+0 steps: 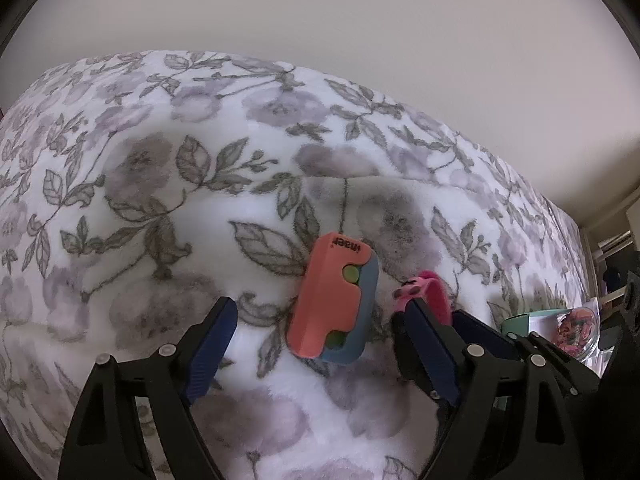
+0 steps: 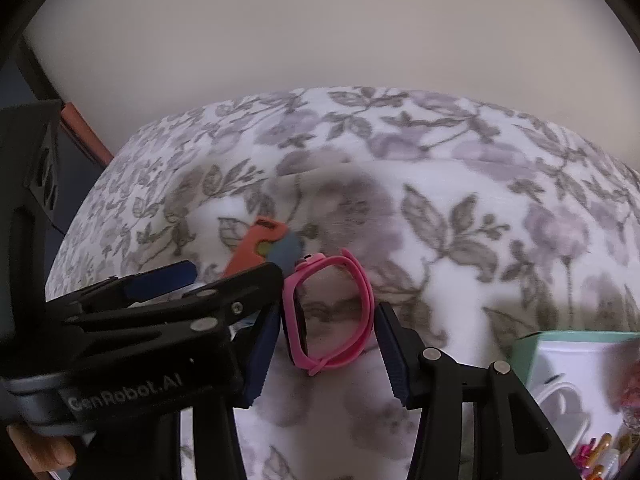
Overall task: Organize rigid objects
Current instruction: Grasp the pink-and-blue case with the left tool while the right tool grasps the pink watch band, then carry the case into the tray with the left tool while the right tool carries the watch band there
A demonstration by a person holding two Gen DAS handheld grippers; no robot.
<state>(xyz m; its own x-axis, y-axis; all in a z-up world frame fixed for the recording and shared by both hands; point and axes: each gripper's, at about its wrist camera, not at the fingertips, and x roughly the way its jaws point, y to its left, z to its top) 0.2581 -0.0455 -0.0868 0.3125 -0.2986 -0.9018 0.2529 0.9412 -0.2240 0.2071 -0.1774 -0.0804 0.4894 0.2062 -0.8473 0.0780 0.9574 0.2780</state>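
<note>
An orange-and-blue case (image 1: 332, 304) lies on the floral blanket (image 1: 160, 200). My left gripper (image 1: 320, 332) straddles it, open, with a gap on each side of the case. Just right of it lies a pink watch (image 1: 430, 290), strap fastened in a loop. In the right wrist view the pink watch (image 2: 328, 312) sits between the pads of my right gripper (image 2: 328, 354), which touch its face side and its strap. One of the left gripper's fingers (image 2: 160, 280) reaches in from the left over the case (image 2: 256, 244), partly hiding it.
A mint-green box (image 2: 576, 344) with a white cable inside stands at the lower right, beside small colourful items (image 2: 600, 452). A glass bowl (image 1: 576, 332) of colourful bits sits past the box. A hand (image 2: 44, 452) holds the left gripper. A pale wall rises beyond the blanket.
</note>
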